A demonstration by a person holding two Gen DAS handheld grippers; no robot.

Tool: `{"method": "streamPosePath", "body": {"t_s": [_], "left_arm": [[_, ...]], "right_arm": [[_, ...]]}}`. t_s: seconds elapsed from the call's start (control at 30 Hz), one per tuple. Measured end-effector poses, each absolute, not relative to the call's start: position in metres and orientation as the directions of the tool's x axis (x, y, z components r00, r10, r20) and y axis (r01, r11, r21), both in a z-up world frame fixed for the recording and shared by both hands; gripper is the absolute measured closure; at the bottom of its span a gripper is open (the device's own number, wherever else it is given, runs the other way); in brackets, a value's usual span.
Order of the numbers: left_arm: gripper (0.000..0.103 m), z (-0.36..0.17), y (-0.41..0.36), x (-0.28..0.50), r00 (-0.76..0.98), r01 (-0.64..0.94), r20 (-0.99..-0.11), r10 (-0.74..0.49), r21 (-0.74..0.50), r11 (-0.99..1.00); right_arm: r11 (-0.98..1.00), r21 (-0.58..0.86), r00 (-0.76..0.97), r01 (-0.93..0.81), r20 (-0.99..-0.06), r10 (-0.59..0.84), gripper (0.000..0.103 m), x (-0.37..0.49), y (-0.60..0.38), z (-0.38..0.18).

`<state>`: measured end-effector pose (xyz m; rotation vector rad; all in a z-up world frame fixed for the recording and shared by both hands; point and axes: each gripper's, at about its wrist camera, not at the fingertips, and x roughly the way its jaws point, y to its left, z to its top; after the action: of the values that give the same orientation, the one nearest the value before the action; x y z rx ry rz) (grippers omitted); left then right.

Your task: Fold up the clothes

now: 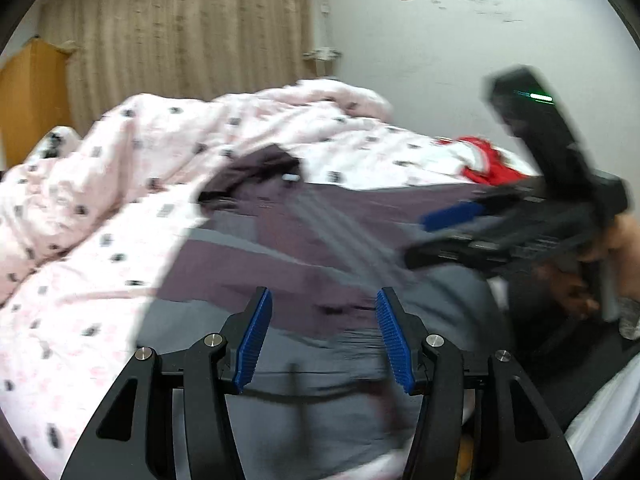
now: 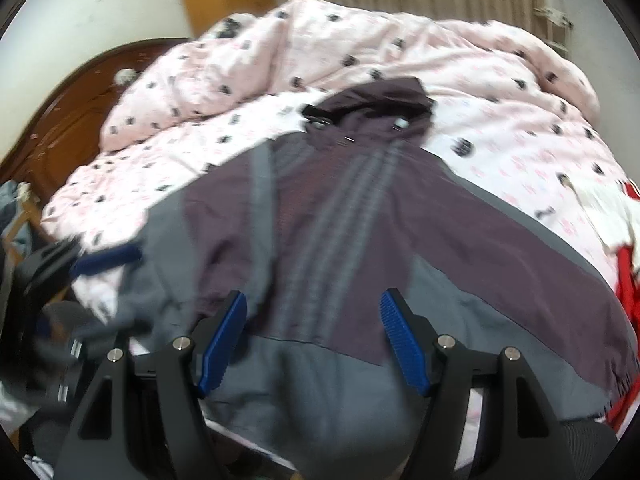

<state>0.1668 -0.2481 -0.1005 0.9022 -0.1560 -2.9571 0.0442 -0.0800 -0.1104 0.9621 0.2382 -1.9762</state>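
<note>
A purple and grey hooded jacket (image 2: 340, 216) lies spread on the bed, hood at the far end, striped front up; it also shows in the left wrist view (image 1: 280, 248). My left gripper (image 1: 324, 300) is open and empty, just above the jacket's grey hem. My right gripper (image 2: 314, 304) is open and empty over the jacket's lower middle. The right gripper also shows blurred at the right of the left wrist view (image 1: 440, 232), above the jacket. The left gripper shows blurred at the left of the right wrist view (image 2: 100, 264).
A pink patterned duvet (image 1: 120, 184) covers the bed and is bunched at the far side. A red and white garment (image 1: 488, 164) lies at the right. A wooden headboard (image 2: 68, 120), a curtain (image 1: 180, 28) and a white wall (image 1: 420, 40) surround the bed.
</note>
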Motion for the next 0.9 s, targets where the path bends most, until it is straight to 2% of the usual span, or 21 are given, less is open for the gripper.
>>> {"method": "streamPosePath", "body": {"t_s": [0.13,0.23,0.37,0.5,0.9], "left_arm": [[0.054,-0.101,-0.296,0.151,-0.792,0.159,-0.578,-0.195,0.113,-0.981],[0.054,-0.105,-0.324,0.139,-0.774,0.221,-0.587,-0.237,0.100,-0.970],[0.054,-0.119,-0.348,0.131,-0.767,0.255,-0.608,-0.207,0.008,-0.967],[0.054,-0.132,-0.353,0.130,-0.756,0.265,-0.630,-0.178,-0.047,-0.963],[0.054,-0.153,-0.348,0.116,-0.695,0.252,-0.698,-0.172,-0.013,-0.968]], "right_arm": [[-0.501,0.161,-0.267,0.850,-0.688,-0.675,0.032,0.062,-0.103,-0.102],[-0.458,0.097,-0.276,0.884,-0.684,-0.676,0.032,0.077,-0.125,-0.099],[-0.401,0.042,-0.267,0.915,-0.682,-0.681,0.032,0.093,-0.148,-0.105],[-0.310,0.078,-0.174,0.947,-0.689,-0.704,0.032,0.104,-0.155,-0.118],[-0.250,0.103,-0.086,0.963,-0.760,-0.645,0.032,0.099,-0.145,-0.152]]}}
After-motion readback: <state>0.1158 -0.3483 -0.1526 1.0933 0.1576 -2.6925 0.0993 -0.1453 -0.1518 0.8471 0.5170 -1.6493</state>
